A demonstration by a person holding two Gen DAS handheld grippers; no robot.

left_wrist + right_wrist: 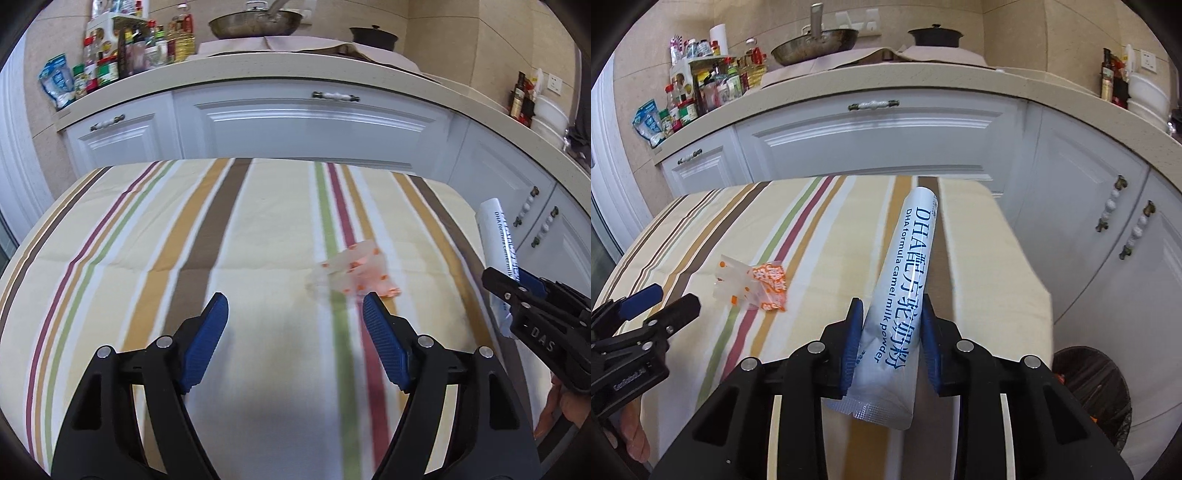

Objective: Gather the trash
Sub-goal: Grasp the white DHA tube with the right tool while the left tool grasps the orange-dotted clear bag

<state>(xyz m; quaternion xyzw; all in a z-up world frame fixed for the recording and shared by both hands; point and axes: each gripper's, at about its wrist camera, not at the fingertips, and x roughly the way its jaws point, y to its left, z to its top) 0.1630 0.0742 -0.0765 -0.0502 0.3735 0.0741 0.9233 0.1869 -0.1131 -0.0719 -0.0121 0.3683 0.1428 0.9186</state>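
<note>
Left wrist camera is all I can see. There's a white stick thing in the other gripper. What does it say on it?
Observer: The white sachet reads "DHA formula camel milk powder" in blue.
Operator: Is it squeezed tight?
Observer: Yes, the right gripper has a blue pad pressed on each side of it.
Operator: Where does the trash go?
Observer: A dark bin with a black liner stands on the floor past the table's right edge, out of your view.
Operator: Any other trash?
Observer: Only the orange-and-clear wrapper on the striped cloth, near the left gripper.

my trash bin [1104,387] is half hidden behind my right gripper and the table edge; the crumpled wrapper [354,275] is too blurred to read
</note>
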